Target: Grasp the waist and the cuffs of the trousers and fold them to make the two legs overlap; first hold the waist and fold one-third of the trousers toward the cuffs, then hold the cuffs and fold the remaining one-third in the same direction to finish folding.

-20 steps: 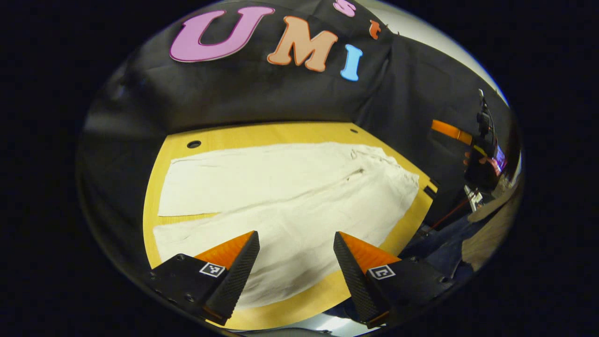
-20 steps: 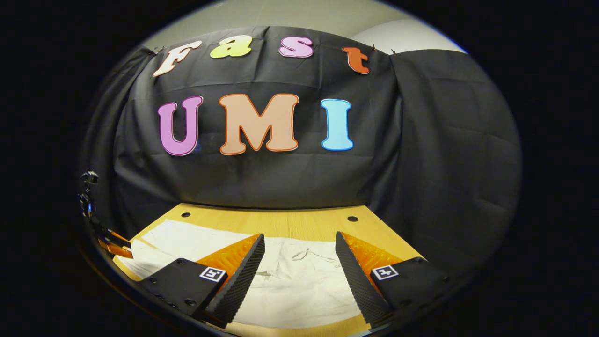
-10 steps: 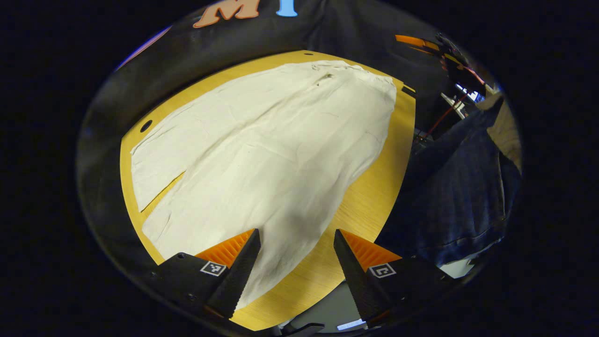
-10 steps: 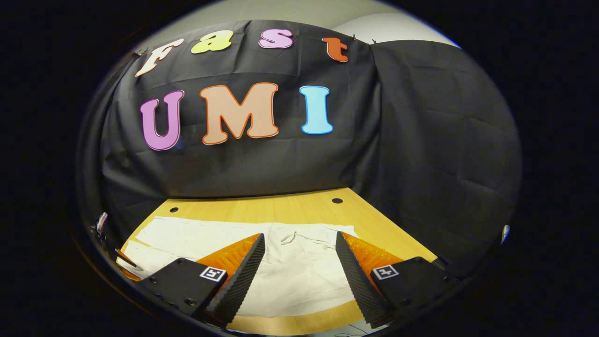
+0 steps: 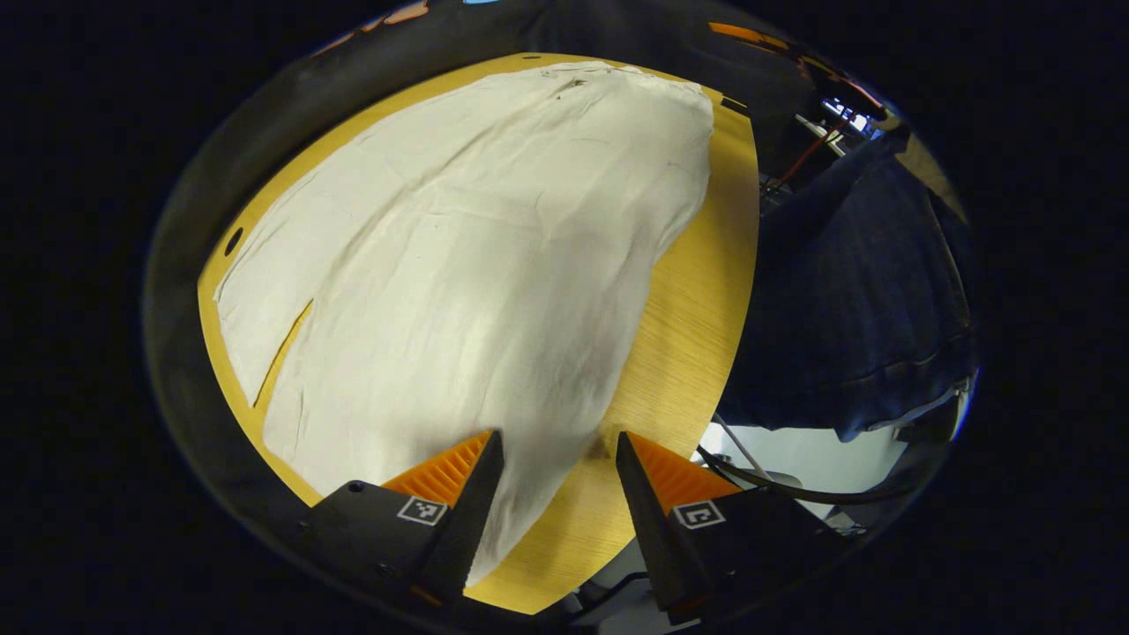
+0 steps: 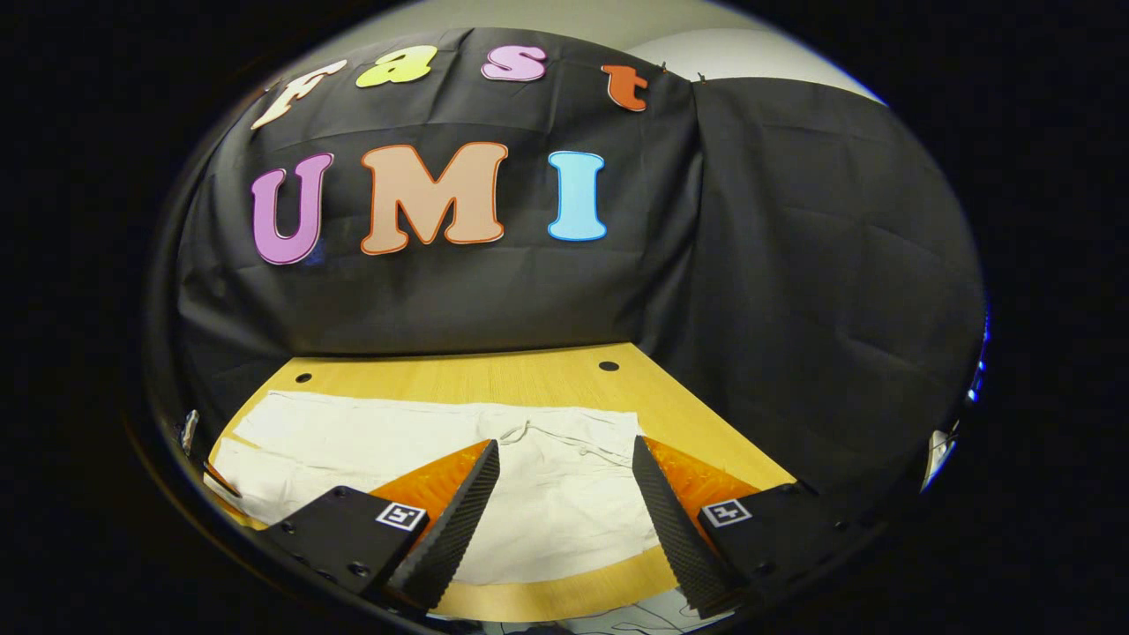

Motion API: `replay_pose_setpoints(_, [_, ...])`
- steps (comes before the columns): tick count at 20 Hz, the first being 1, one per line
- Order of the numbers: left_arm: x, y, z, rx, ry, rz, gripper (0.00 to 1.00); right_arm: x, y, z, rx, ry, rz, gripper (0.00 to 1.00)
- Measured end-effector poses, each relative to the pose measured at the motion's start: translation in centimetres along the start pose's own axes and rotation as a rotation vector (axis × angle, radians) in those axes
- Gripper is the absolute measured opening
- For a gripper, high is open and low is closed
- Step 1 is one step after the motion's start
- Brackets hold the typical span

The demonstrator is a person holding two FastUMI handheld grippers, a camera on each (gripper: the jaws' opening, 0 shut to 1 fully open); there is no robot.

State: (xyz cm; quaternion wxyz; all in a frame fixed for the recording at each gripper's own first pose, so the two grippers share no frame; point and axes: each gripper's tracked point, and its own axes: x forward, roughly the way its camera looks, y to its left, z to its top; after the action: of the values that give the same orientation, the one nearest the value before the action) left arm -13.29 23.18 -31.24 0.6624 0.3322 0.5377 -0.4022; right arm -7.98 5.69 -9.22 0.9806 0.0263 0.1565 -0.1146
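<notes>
On the wooden table (image 5: 679,335) the pale trousers (image 5: 459,265) lie spread flat, legs side by side. Above their near leg edge the left gripper (image 5: 551,494) hangs unclenched, grasping nothing. Over the waist end, the right gripper (image 6: 564,503) hangs likewise parted and empty.

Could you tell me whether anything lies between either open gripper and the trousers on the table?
Nothing visible does. The left gripper hangs open over the near edge of the trousers, and the right gripper hangs open over the waist end; only the table surrounds them.
</notes>
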Motion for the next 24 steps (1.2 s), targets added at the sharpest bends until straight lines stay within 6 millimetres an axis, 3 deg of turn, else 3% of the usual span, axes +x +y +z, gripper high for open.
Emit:
replay_pose_setpoints(1, [-0.1,0.1,0.0,0.006,0.009,-0.005,0.76,0.1,0.1,0.0,-0.008,0.003,0.002,0.98])
replay_pose_setpoints(5, [0.1,1.5,-0.5,0.099,0.058,0.038,0.57,0.8,0.4,0.0,-0.032,0.011,0.016,0.98])
replay_pose_setpoints(6, [0.1,1.6,-0.3,0.113,0.061,0.039,0.41,1.1,0.3,-0.1,-0.038,0.013,0.021,0.98])
replay_pose_setpoints(9, [0.1,1.6,-0.4,0.09,0.069,0.036,0.4,1.7,0.0,-0.5,-0.059,0.027,0.036,0.98])
replay_pose_setpoints(13, [0.3,2.2,-0.4,0.062,0.083,0.045,0.26,2.7,-1.1,-1.6,-0.125,0.054,0.06,0.97])
replay_pose_setpoints(17, [0.3,2.7,-0.1,0.014,0.086,0.042,0.01,3.5,-2.9,-5.0,-0.271,0.13,0.116,0.99])
replay_pose_setpoints(24, [0.3,2.7,-0.2,-0.003,0.119,0.072,0.0,5.0,-7.3,-12.1,-0.626,0.303,0.261,0.99])
